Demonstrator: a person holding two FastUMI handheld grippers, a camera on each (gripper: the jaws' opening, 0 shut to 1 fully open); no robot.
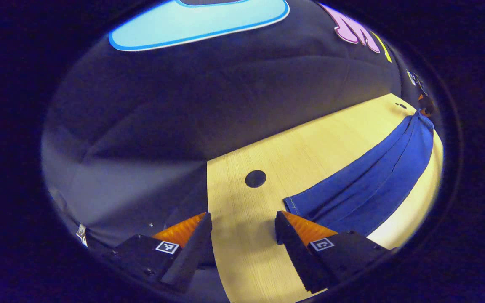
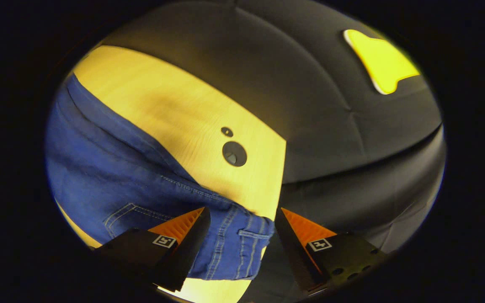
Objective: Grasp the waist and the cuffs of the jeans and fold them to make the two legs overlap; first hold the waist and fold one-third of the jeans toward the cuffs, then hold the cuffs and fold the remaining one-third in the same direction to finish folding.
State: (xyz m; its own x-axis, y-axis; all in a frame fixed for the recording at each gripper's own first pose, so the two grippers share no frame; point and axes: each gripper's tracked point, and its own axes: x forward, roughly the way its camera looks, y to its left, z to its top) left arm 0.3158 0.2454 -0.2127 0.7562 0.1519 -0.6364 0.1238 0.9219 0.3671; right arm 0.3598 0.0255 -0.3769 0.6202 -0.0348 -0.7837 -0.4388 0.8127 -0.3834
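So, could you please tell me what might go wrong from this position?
1. The waist lies at the table's corner, so closing the open right hand-held gripper may drag it over the edge.
2. The cuffs lie right of the open left hand-held gripper, which may close on bare table.

Desk (image 1: 310,143): pale wood grain, lit from above
Round dark holes (image 2: 234,153): set into the desktop near its edge
Booth wall (image 1: 183,105): black cloth behind the desk

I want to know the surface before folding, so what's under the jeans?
The jeans lie on a pale wooden table, which has dark round holes in its bare part. Whatever sits beneath the denim itself is covered, so more holes there cannot be ruled out.
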